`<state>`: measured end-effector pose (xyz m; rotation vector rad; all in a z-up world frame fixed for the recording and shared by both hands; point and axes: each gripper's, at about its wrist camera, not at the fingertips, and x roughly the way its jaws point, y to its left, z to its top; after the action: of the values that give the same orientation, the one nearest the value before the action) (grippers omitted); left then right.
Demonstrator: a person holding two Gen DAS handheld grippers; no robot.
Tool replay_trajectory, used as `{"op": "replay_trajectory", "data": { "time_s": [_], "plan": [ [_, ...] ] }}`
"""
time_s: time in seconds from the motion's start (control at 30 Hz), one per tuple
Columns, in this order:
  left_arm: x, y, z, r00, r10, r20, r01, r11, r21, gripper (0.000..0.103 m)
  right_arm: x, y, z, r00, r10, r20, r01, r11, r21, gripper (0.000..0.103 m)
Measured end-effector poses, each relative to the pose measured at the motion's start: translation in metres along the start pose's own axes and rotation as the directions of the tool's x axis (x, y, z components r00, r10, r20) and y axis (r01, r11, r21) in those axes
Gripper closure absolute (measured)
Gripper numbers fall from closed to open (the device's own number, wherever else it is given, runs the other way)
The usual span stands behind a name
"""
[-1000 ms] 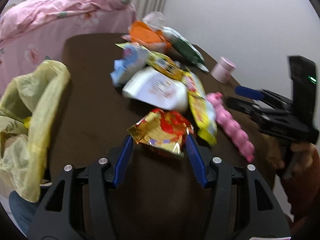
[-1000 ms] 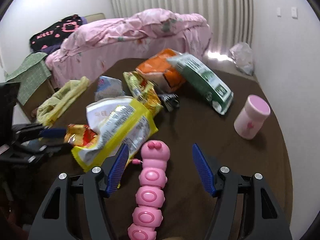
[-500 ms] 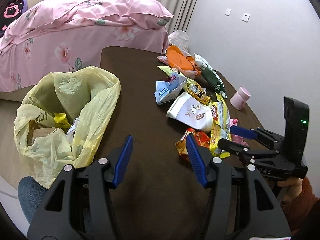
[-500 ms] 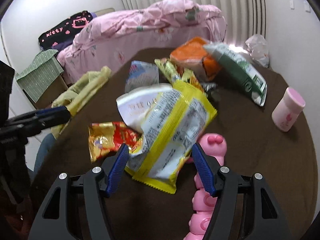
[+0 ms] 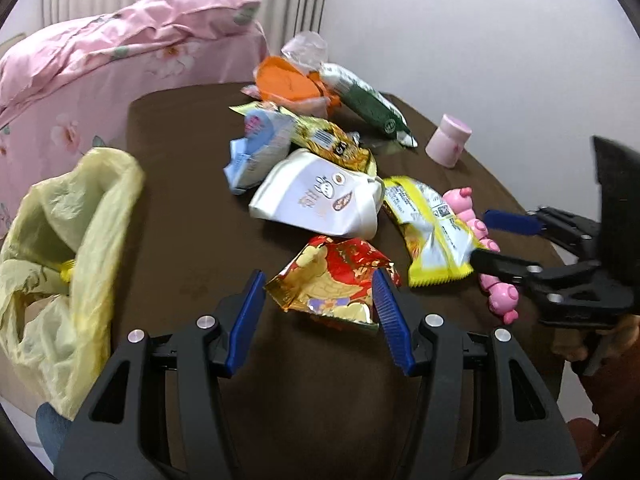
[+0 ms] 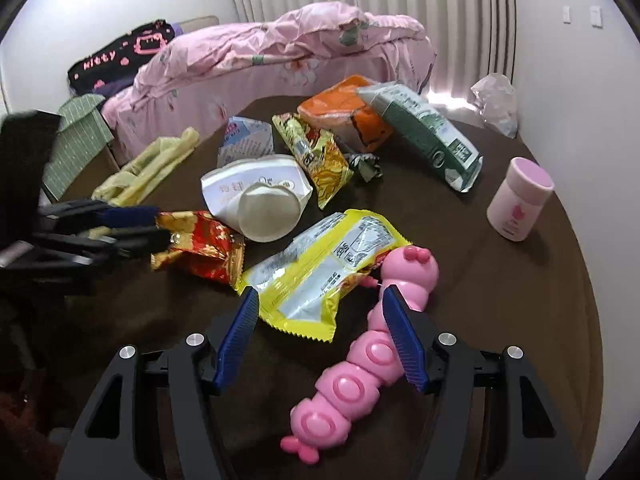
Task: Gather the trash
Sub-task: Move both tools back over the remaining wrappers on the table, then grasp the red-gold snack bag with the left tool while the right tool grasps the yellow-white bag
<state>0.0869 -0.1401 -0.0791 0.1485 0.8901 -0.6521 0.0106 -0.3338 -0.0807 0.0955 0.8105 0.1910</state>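
Note:
A red and gold wrapper lies on the brown table, its near edge between the fingertips of my open left gripper; the pads do not press on it. A yellow snack wrapper lies beside it, its near corner between the spread fingers of my open right gripper. The right finger hangs over a pink caterpillar toy. A yellow trash bag gapes open at the table's left edge.
Further back lie a white pouch, a blue-white wrapper, an orange bag, a green packet and a pink cup. A bed with pink bedding stands behind the table.
Half a second ago my left gripper was drawn back toward the trash bag; now it is over the red and gold wrapper again. My right gripper has shifted left from the toy to the yellow wrapper.

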Motion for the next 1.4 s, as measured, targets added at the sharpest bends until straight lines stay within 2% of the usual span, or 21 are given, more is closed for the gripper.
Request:
{"op": "replay_trajectory", "data": {
  "time_s": [0.1, 0.17, 0.2, 0.23, 0.4, 0.57, 0.73, 0.8, 0.83, 0.9, 0.93, 1.03, 1.13, 1.27, 1.3, 1.4],
  "plan": [
    [0.007, -0.006, 0.001, 1.0, 0.013, -0.012, -0.013, 1.0, 0.001, 0.051, -0.004, -0.002, 0.0, 1.0, 0.024, 0.009, -0.025, 0.999, 0.035, 0.042],
    [0.006, -0.008, 0.002, 1.0, 0.021, -0.013, -0.021, 1.0, -0.001, 0.054, -0.002, -0.004, 0.0, 1.0, 0.012, 0.013, -0.013, 0.999, 0.051, 0.042],
    [0.005, -0.008, 0.001, 1.0, 0.026, -0.014, -0.026, 1.0, 0.0, 0.071, 0.001, -0.006, 0.0, 1.0, 0.007, 0.011, -0.007, 0.998, 0.061, 0.042],
    [0.006, -0.008, 0.001, 0.999, 0.029, -0.026, -0.029, 1.0, 0.001, 0.081, 0.002, -0.006, 0.001, 1.0, 0.006, 0.008, -0.006, 0.998, 0.069, 0.042],
    [0.001, 0.0, -0.008, 0.999, 0.028, -0.035, -0.03, 0.999, -0.031, 0.081, 0.01, -0.006, 0.005, 1.0, -0.001, 0.012, 0.0, 0.996, 0.085, 0.042],
    [-0.016, 0.008, -0.01, 1.0, -0.008, -0.008, 0.008, 0.998, -0.068, 0.08, 0.009, -0.005, 0.017, 0.999, -0.009, 0.052, 0.004, 0.996, 0.095, 0.042],
    [-0.031, 0.012, -0.009, 0.998, -0.033, 0.05, 0.038, 0.995, -0.089, 0.064, 0.027, -0.004, 0.022, 0.999, 0.029, 0.022, -0.031, 0.993, 0.115, 0.042],
    [-0.035, 0.013, -0.008, 0.996, -0.044, 0.073, 0.051, 0.995, -0.092, 0.059, 0.039, 0.0, 0.018, 0.999, -0.017, -0.027, 0.019, 0.996, 0.084, 0.043],
    [-0.036, 0.013, -0.006, 0.995, -0.05, 0.082, 0.057, 0.995, -0.088, 0.055, 0.044, 0.002, 0.014, 0.998, -0.044, -0.041, 0.046, 0.997, 0.058, 0.049],
    [-0.037, 0.011, -0.004, 0.994, -0.063, 0.092, 0.069, 0.995, -0.067, 0.05, 0.04, 0.003, 0.01, 0.998, -0.05, -0.028, 0.051, 0.998, 0.042, 0.053],
    [-0.036, 0.008, -0.003, 0.993, -0.072, 0.09, 0.076, 0.996, -0.046, 0.05, 0.037, 0.0, 0.009, 0.999, -0.038, -0.031, 0.039, 0.998, 0.05, 0.064],
    [-0.024, -0.002, 0.0, 0.996, -0.07, 0.053, 0.069, 0.997, 0.024, 0.049, 0.032, -0.009, 0.005, 0.999, -0.03, -0.042, 0.033, 0.998, 0.057, 0.074],
    [-0.004, -0.011, -0.001, 0.998, -0.06, -0.003, 0.06, 0.997, 0.056, 0.049, 0.026, -0.013, 0.001, 0.998, -0.038, -0.044, 0.04, 0.998, 0.051, 0.076],
    [0.015, -0.015, -0.004, 0.997, -0.048, -0.054, 0.05, 0.998, 0.036, 0.048, 0.015, -0.016, -0.001, 0.999, -0.036, -0.026, 0.037, 0.998, 0.044, 0.078],
    [0.017, -0.014, -0.005, 0.997, -0.05, -0.063, 0.052, 0.998, 0.021, 0.053, 0.013, -0.017, -0.001, 0.999, -0.032, -0.02, 0.033, 0.999, 0.044, 0.079],
    [0.016, -0.01, -0.007, 0.996, -0.071, -0.062, 0.071, 0.997, -0.008, 0.057, 0.008, -0.016, 0.001, 1.0, -0.027, -0.002, 0.027, 0.999, 0.04, 0.08]
  ]
}}
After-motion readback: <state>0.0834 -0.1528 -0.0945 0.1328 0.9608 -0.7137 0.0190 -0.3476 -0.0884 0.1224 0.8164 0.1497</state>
